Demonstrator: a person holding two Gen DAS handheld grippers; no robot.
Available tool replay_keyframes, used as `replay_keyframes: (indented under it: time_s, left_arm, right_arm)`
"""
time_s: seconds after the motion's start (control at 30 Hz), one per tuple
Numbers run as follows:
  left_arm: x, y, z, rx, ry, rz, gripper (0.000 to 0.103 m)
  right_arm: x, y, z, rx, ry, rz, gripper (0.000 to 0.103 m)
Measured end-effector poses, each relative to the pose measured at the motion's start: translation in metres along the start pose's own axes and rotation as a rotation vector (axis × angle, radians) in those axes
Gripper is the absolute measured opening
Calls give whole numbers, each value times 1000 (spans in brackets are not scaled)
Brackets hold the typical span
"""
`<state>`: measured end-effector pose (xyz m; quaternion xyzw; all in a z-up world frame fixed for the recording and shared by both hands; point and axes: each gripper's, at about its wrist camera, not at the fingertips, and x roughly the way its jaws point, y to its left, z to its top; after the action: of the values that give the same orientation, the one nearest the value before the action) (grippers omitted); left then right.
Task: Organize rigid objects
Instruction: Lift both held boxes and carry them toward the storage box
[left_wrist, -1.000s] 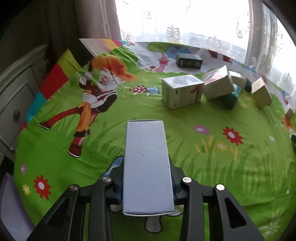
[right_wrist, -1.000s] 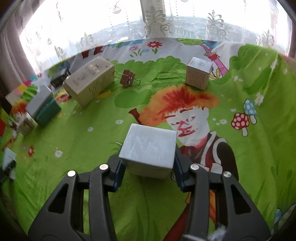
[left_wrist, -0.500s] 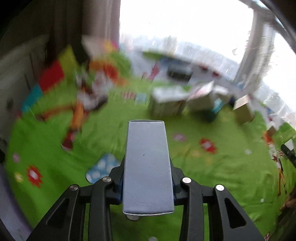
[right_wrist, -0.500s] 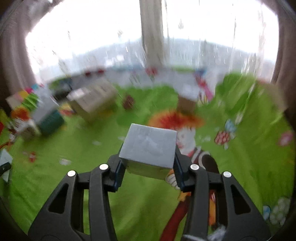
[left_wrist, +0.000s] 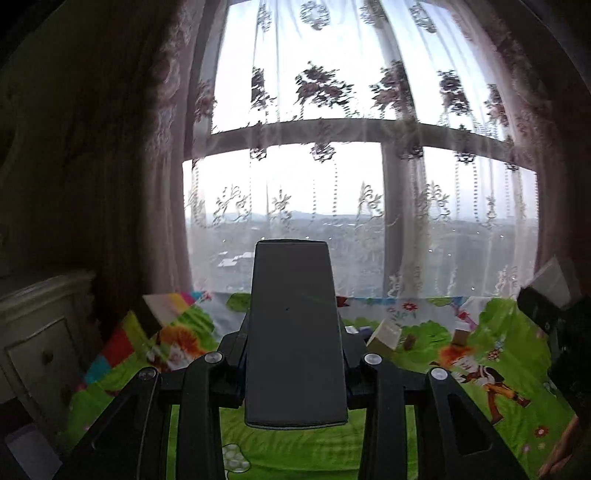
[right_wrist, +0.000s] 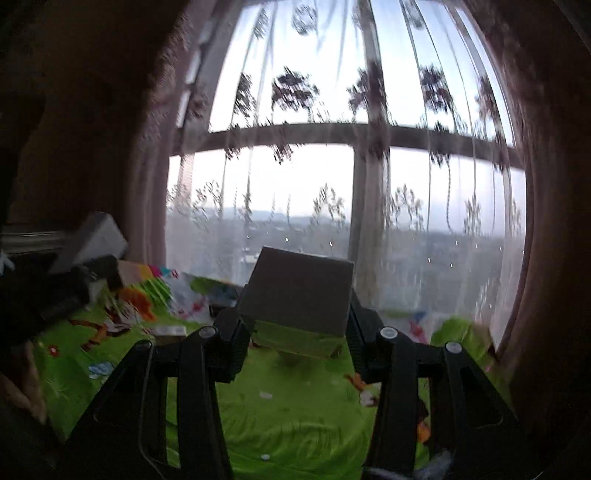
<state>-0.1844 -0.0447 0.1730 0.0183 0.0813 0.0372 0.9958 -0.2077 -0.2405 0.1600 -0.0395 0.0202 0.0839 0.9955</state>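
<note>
My left gripper (left_wrist: 293, 363) is shut on a long flat grey box (left_wrist: 293, 332), held high and pointing toward the window. My right gripper (right_wrist: 295, 325) is shut on a squat grey box (right_wrist: 295, 291), also lifted above the green cartoon cloth (right_wrist: 295, 406). The right gripper and its box show at the right edge of the left wrist view (left_wrist: 554, 295). The left gripper's box shows at the left of the right wrist view (right_wrist: 92, 240). A few small boxes (left_wrist: 386, 334) lie far off on the cloth (left_wrist: 406, 424).
A lace curtain and a window (left_wrist: 351, 184) fill the upper half of both views. A white drawer cabinet (left_wrist: 37, 343) stands at the left of the cloth. A dark heavy curtain (right_wrist: 546, 221) hangs at the right.
Both grippers have risen and tilted up with their boxes. The views swung from looking down at the cloth to looking at the window.
</note>
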Motion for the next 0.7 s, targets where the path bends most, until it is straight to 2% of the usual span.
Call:
replay_keyframes:
  time_s: [0.13, 0.4, 0.7]
  left_arm:
    - [-7, -3, 0, 2, -1, -20, 37]
    - [-23, 8, -4, 6, 17, -17, 37]
    - [-49, 40, -17, -9, 54, 33, 37]
  right_arm:
    - [-11, 10, 10, -10, -8, 17, 50]
    - [-23, 25, 10, -49, 6, 62, 50]
    - [-32, 66, 15, -112, 32, 185, 50]
